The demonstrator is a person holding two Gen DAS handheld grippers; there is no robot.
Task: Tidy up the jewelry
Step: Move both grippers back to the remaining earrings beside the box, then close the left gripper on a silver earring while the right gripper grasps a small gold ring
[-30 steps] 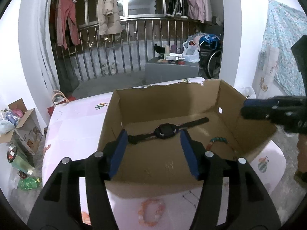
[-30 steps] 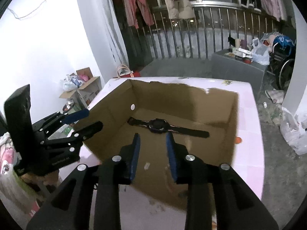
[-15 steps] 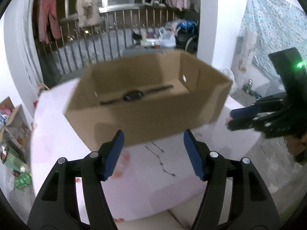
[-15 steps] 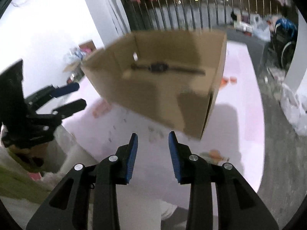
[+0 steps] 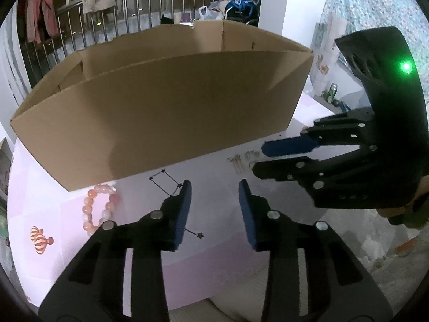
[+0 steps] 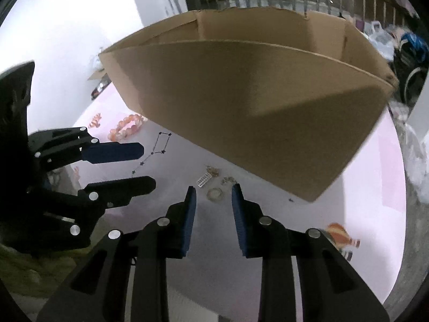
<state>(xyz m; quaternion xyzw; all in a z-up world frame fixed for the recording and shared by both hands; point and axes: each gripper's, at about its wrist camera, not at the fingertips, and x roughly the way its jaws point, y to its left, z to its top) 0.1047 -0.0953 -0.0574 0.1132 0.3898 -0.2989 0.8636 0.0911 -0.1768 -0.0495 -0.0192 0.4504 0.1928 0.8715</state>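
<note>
The brown cardboard box [image 5: 166,112] stands on the pink-clothed table [image 5: 67,263], and its inside is hidden from here. In front of it lie a pink bead bracelet [image 5: 99,206], a black star necklace [image 5: 171,185] and several small metal pieces [image 5: 241,158]. My left gripper [image 5: 214,187] hovers low over the necklace's near end, jaws closing with nothing between them. My right gripper [image 6: 213,190] points at the metal pieces [image 6: 211,179] and a small ring [image 6: 214,194], jaws closing and not pressing on anything. Each gripper shows in the other's view: the right gripper [image 5: 258,157] and the left gripper [image 6: 147,167].
The box wall [image 6: 254,102] rises close ahead of both grippers. The table's near edge [image 5: 187,303] runs just under the left gripper. A balcony railing [image 5: 134,13] with hanging clothes stands behind, and a person's hand [image 5: 407,209] holds the right gripper.
Both grippers have dropped from above the open box to the table in front of it. The watch inside the box is no longer visible. The left jaws stand narrower than before.
</note>
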